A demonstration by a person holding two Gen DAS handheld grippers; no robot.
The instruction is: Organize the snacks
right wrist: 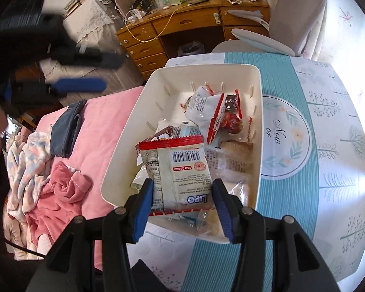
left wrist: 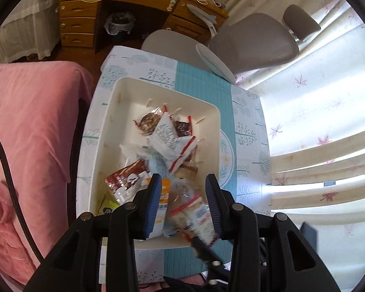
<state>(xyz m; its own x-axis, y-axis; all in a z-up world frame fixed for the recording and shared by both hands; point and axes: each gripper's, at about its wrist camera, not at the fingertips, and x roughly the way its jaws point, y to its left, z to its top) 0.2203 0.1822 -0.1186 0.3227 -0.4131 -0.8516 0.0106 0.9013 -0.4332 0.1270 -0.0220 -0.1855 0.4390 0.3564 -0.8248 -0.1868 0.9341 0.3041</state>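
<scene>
Here your right gripper (right wrist: 182, 194) clamps a red-edged snack packet (right wrist: 177, 170) above the white bin (right wrist: 124, 160), while your left gripper (left wrist: 182, 194) hovers part-open, empty.

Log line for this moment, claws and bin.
left claw: empty, over bin | right claw: shut on Lipo packet | white bin: holds mixed snack packets | table

A wooden desk (right wrist: 194, 31) with drawers stands beyond the patterned worktop (right wrist: 328, 121), a grey chair (left wrist: 253, 41) beside it, pink bedding (left wrist: 31, 131) and leaf-print curtains (left wrist: 316, 112) flanking.
</scene>
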